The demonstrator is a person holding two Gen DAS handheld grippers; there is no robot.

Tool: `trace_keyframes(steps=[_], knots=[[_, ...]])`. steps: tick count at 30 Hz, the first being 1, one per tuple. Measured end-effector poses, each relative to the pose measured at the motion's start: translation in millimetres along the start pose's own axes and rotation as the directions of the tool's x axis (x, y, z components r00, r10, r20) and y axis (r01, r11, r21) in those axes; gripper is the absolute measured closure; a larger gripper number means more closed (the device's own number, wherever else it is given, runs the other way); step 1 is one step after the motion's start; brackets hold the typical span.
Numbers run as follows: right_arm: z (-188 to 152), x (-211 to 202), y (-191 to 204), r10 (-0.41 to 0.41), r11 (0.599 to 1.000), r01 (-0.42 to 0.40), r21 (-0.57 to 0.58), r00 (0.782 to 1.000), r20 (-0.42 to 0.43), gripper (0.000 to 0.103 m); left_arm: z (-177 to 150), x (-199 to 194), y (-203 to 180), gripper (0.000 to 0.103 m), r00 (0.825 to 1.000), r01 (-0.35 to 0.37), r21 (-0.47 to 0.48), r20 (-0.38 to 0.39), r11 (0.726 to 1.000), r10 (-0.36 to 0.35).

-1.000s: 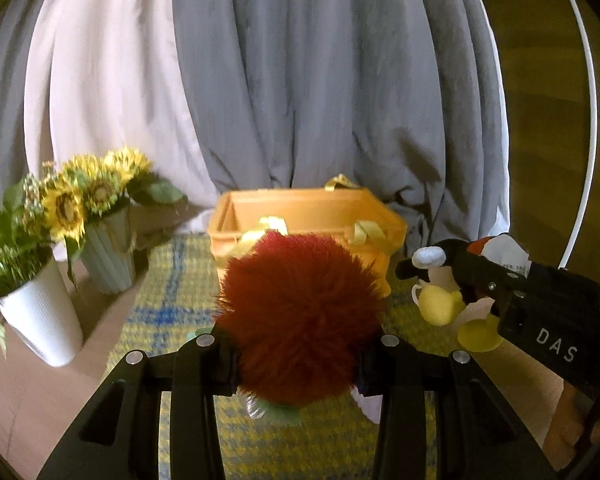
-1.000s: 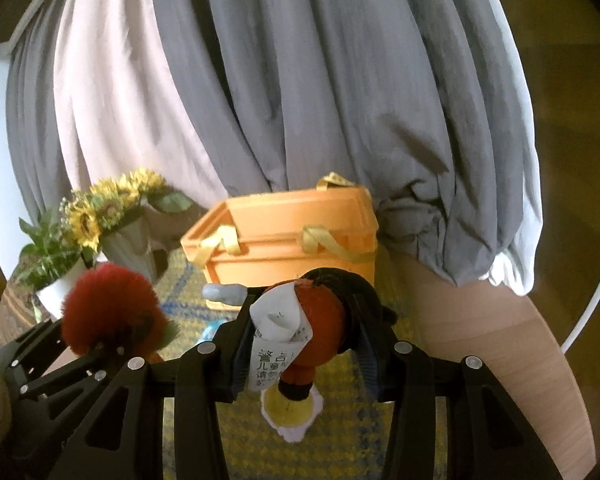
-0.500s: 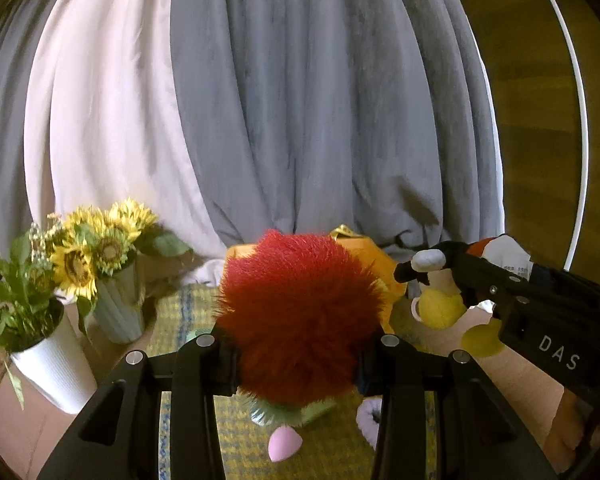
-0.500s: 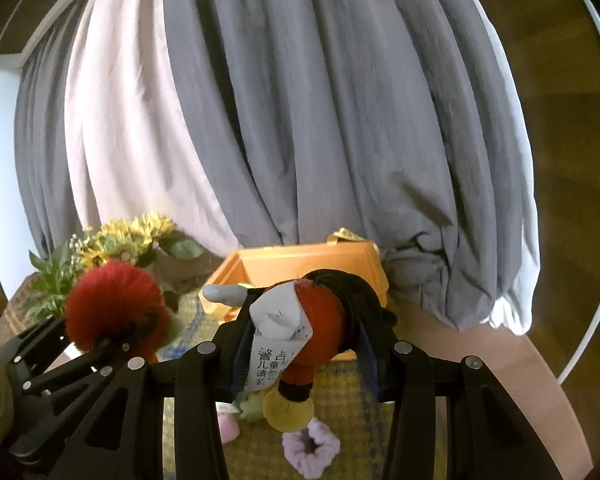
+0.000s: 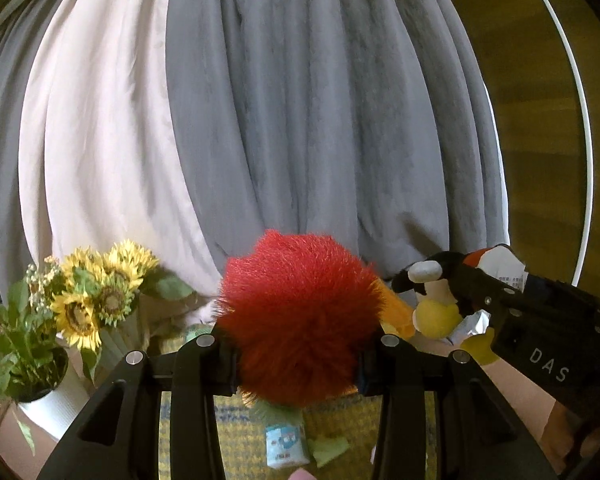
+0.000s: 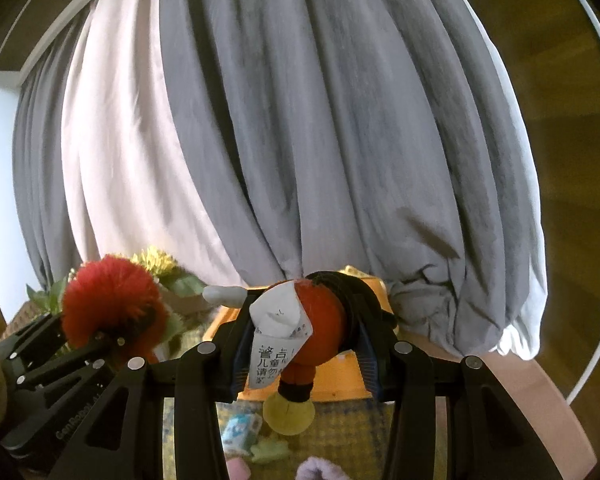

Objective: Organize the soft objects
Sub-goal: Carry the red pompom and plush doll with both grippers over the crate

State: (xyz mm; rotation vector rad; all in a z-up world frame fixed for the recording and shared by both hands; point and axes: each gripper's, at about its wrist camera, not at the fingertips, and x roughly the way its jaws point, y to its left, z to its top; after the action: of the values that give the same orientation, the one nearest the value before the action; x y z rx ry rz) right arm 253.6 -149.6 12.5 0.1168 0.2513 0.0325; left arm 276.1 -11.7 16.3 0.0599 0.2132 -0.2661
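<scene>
The left gripper [image 5: 296,354] was clamped on a red pompom [image 5: 298,318], held above the checked mat [image 5: 236,436]. The right gripper [image 6: 300,354] gripped a plush toy [image 6: 320,332] before the orange basket [image 6: 340,382]. The carry step appeared in hand; next, both items likely needed positioning over the basket before release.

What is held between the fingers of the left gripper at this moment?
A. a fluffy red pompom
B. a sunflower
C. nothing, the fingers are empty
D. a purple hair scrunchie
A: in the left wrist view the left gripper has its fingers pressed on both sides of the fluffy red pompom, which is lifted above the checked cloth.
</scene>
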Motion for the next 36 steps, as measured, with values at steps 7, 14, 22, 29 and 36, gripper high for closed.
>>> trace_keyframes(steps=[7,14,22,29,36], knots=[[10.7,12.5,0.6,-0.004,1.000,0.004,-0.008,0.999,0.046,0.058,13.6,18.4,5.7,0.064,1.000,0.012,0.012,0.029,1.000,-0.013],[22.6,32.9,4.0,-0.017,1.000,0.019,-0.021,0.998,0.059,0.058,23.2,40.8,10.1,0.064,0.999,0.014,0.041,0.048,0.999,-0.016],[31.4,61.5,2.6,-0.024,0.999,0.026,-0.030,0.998,0.050,0.058,31.5,69.4,13.5,0.064,0.999,0.008,0.050,0.044,0.999,-0.010],[37.1,95.3,-0.6,-0.027,0.999,0.029,-0.044,0.999,0.032,0.058,32.2,105.2,17.0,0.064,1.000,0.000,0.057,0.017,0.998,-0.001],[33.2,134.5,-3.3,-0.030,0.998,0.029,-0.056,0.999,-0.015,0.058,25.1,149.9,21.0,0.064,0.999,0.006,0.060,-0.041,0.998,-0.003]])
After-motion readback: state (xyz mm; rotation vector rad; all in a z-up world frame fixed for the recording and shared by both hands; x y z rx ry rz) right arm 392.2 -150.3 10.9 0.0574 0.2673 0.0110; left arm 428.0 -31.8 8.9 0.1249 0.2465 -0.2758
